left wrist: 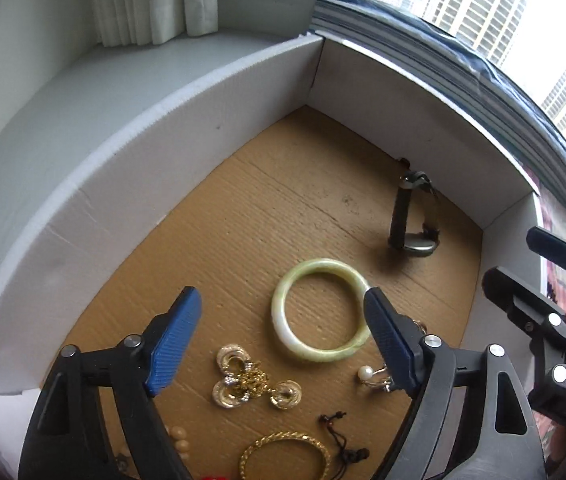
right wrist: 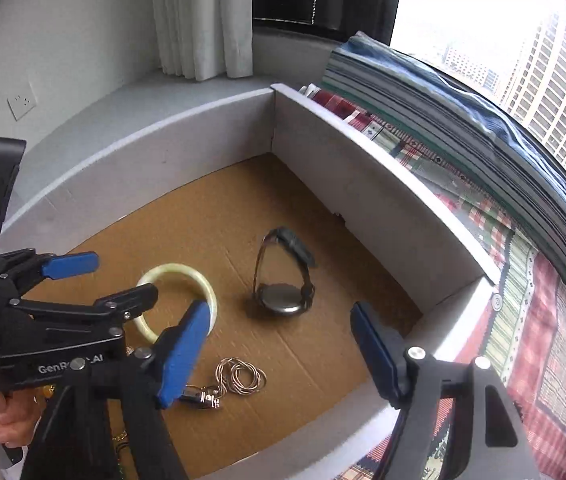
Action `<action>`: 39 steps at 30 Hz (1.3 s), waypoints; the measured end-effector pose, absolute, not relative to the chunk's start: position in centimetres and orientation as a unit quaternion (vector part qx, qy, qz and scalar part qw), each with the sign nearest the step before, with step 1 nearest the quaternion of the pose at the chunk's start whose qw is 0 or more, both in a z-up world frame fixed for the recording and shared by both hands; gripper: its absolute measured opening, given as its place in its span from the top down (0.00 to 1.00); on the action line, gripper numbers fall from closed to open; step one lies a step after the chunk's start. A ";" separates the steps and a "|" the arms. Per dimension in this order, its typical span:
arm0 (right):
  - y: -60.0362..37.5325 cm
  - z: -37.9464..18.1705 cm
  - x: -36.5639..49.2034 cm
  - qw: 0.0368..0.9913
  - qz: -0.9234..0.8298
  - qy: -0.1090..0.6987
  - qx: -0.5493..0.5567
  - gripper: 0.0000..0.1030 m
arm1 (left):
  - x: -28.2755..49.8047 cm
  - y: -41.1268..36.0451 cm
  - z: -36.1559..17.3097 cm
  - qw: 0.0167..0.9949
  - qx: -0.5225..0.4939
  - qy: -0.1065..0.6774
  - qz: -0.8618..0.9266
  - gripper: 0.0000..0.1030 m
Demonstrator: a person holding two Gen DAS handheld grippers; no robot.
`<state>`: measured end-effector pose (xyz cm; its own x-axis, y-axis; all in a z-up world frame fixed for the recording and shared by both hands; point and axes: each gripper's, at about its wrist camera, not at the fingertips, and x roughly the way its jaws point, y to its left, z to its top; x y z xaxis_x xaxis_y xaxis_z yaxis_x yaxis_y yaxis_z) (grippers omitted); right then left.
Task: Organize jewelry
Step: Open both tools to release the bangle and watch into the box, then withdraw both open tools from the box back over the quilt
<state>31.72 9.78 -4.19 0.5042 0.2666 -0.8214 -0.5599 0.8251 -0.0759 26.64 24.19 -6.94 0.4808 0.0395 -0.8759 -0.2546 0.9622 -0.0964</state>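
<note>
The left gripper [right wrist: 79,280] body reads "GenR… AI", partly hidden, at lower left of the right wrist view. Both tongs are spread and hold nothing. Beneath the left gripper [left wrist: 283,338] lie gold earrings [left wrist: 251,380], a pearl ring [left wrist: 369,376] and the jade bangle [left wrist: 321,309]; farther, toward upper right, the watch [left wrist: 413,220] stands by the box wall [left wrist: 203,128]. The right gripper [right wrist: 279,344] hovers above a silver chain [right wrist: 241,376].

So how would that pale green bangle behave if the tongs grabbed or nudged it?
The jade-like bangle looks like a rigid, polished ring, so it probably stays stiff but may slip between the pads. Lying flat on the cardboard floor, it should slide rather than roll. If it is stone, it may chip when dropped.
</note>
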 end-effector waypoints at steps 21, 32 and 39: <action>-11.4 -1.6 16.4 0.883 0.213 0.406 -0.100 0.27 | 11.5 12.1 2.0 0.929 -0.037 0.369 0.004 0.06; -21.0 -2.6 7.8 0.910 0.156 0.385 -0.006 0.27 | 9.0 3.7 -0.3 0.915 -0.054 0.389 -0.098 0.04; -23.5 -5.0 3.5 0.909 0.091 0.406 0.009 0.27 | 7.1 0.3 -1.8 0.906 -0.034 0.404 -0.120 0.01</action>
